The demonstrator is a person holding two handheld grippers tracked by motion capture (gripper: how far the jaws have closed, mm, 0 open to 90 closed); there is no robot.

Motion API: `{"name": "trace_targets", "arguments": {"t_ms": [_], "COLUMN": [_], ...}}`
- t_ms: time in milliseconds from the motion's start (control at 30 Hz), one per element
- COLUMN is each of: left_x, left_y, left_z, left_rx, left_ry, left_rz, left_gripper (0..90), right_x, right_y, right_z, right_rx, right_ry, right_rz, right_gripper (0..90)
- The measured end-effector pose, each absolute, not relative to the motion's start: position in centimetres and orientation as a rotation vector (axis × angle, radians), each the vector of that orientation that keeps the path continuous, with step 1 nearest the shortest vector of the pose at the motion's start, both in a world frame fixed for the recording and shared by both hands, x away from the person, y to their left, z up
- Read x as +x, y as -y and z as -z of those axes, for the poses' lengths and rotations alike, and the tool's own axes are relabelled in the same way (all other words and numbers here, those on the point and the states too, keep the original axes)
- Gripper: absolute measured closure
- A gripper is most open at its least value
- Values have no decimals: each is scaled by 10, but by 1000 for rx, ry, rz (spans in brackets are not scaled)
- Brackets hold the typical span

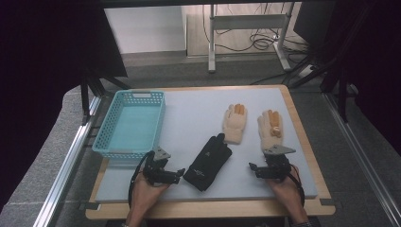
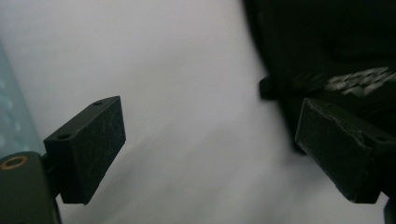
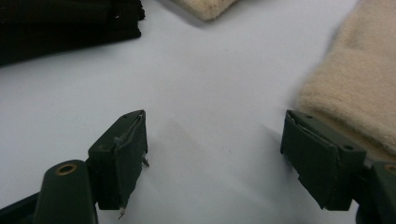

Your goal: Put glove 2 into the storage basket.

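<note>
The high view is evenly lit from above; the white table mat [image 1: 189, 118] reads bright, without glare, while both outer edges fall into near-black shadow. Shadows under the gloves are short and soft. The left gripper view is dim and smeared by motion blur; the black glove [image 2: 336, 60] lacks detail. The right gripper view is brighter and sharper at the jaws, with the beige glove [image 3: 359, 88] soft-focused.
</note>
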State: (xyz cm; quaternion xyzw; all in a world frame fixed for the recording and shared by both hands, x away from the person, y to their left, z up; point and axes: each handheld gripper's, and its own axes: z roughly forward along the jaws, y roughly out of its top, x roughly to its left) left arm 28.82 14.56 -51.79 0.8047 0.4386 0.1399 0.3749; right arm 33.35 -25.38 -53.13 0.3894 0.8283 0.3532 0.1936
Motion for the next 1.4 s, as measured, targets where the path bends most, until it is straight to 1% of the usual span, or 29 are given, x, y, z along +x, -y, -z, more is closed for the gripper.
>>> {"name": "trace_targets", "arguments": {"t_ms": [167,300,533,633,733,867,900,1100,1133,1200,1267,1367,1400], "left_x": [294,299,309,311,317,329,331,327,328,329,331,334,335], "left_y": [-124,-98,-53,-39,-33,-38,-39,-30,-32,-36,-43,-52,-56], "left_z": [502,496,504,509,517,529,532,532,530,527,524,522,522], "left_rx": [2082,2104,2163,2186,2246,2270,2264,2310,2305,2297,2288,2284,2278], "left_ry": [-1089,-1065,-1016,-1023,-1072,-1124,-1129,-1110,-1118,-1131,-1148,-1145,-1143], "left_rz": [-326,-272,-221,-247,-324,-301,-257,-293,-293,-293,-294,-303,-294], "left_gripper": [44,6,0,0,0,0,0,0,12,103,226,441,491], "right_x": [334,333,334,334,334,334,334,334,334,334,334,334,334], "right_y": [254,254,254,254,254,254,254,254,254,254,254,254,254], "right_z": [531,531,531,531,531,531,532,532,532,532,532,532,532], "right_rx": [1089,1089,1087,1085,1085,1084,1084,1084,1084,1085,1084,1084,1084], "right_ry": [-2324,-2325,-2327,-2327,-2328,-2330,-2329,-2330,-2330,-2330,-2330,-2329,-2329], "right_rz": [-989,-990,-991,-991,-992,-993,-993,-993,-993,-993,-992,-992,-992], "right_gripper": [225,224,218,216,214,212,212,211,211,211,211,211,211]}}
